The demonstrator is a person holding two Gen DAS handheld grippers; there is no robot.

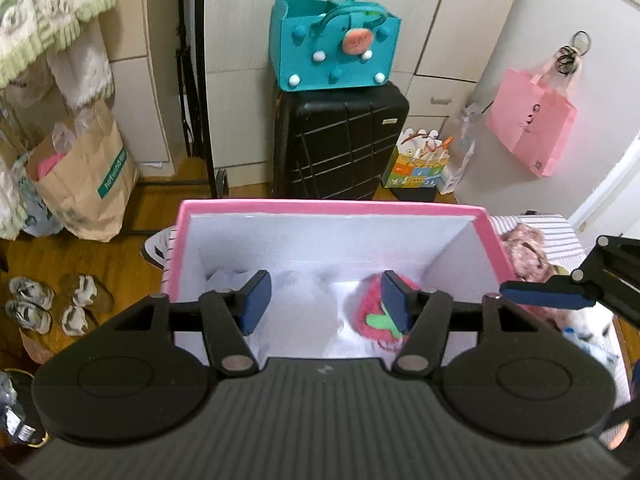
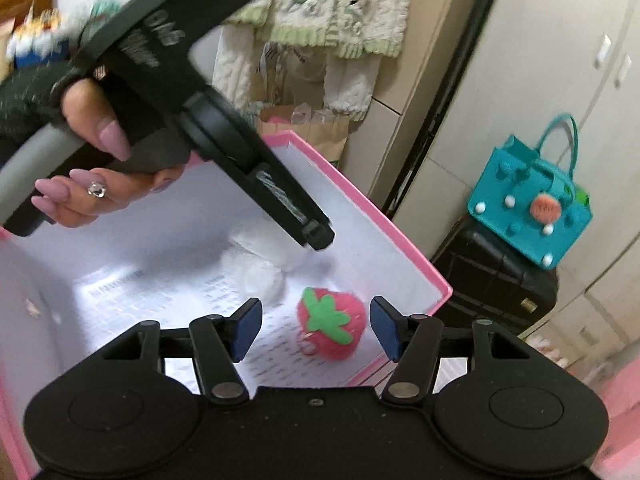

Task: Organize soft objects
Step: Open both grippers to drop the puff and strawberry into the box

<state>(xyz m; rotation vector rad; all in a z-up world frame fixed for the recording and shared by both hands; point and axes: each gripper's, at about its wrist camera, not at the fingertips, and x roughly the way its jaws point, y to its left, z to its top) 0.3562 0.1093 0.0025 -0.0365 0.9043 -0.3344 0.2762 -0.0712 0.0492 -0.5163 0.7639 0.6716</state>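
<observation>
Pink box (image 1: 332,205) holds a strawberry plush (image 2: 330,328); only the right view shows a hand (image 2: 92,184); both jaws gape empty.

Wooden floor (image 1: 160,196), cream cabinets (image 1: 460,20)

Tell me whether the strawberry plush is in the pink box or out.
In. The strawberry plush lies on the white floor of the pink box, free of both grippers.
</observation>
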